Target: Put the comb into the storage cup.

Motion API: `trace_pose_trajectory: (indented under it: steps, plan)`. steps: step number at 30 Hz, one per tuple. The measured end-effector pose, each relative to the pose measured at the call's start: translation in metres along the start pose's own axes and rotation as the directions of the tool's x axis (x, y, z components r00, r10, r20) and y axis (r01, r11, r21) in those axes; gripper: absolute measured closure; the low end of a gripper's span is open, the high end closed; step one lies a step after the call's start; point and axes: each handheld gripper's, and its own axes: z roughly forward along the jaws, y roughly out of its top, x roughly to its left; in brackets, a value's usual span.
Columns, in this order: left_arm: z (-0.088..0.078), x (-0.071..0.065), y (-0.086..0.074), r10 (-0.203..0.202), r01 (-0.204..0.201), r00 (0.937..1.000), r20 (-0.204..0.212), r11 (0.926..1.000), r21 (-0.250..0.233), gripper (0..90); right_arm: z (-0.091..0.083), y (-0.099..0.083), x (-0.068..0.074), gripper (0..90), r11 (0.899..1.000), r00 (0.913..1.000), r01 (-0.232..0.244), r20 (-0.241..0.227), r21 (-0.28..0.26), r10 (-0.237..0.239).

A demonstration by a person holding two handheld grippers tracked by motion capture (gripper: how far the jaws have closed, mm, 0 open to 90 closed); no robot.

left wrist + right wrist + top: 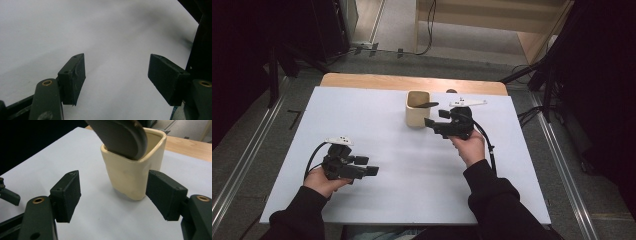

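1. Cream cup (417,111), squarish with rounded corners, standing upright toward the far middle of the white worktop (377,125).
2. Dark flat object (120,137) leaning inside the cup, its rounded end sticking out over the rim; in the high view seen as a dark strip (428,104) across the mouth.
3. Right tongs (428,123) just beside the cup on its right, pointing at it; in the right gripper view (113,195) jaws spread wide with the cup a little beyond them, pads not touching its wall, nothing gripped.
4. Right hand (469,145) behind those tongs, dark sleeve running back toward the near edge; black cable looping down beside the wrist.
5. Left tongs (366,166) well apart from the cup, low over the near left part of the worktop, pointing right.
6. In the left gripper view (116,77) jaws wide apart, bare white surface between them, nothing held.
7. Left hand (324,180) wrapped round the gripper body, grey plate on top.
8. Strip of wooden edge (362,80) along the far side of the worktop.
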Motion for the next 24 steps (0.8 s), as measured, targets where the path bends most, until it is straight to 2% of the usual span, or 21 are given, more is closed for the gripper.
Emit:
trace_pose_trajectory:
  steps: [6,24]
  plan:
    - [-0.001,0.000,0.001,0.000,0.000,1.0000,-0.001,1.0000,-0.003,30.5,-0.002,-0.008,0.002,24.9,1.000,0.9997,0.022,0.005,-0.003,-0.022]
    - [-0.002,0.002,0.001,0.001,-0.001,1.0000,-0.004,1.0000,-0.002,30.5,-0.017,-0.030,0.006,24.2,0.999,0.9990,0.037,-0.024,-0.027,-0.038]
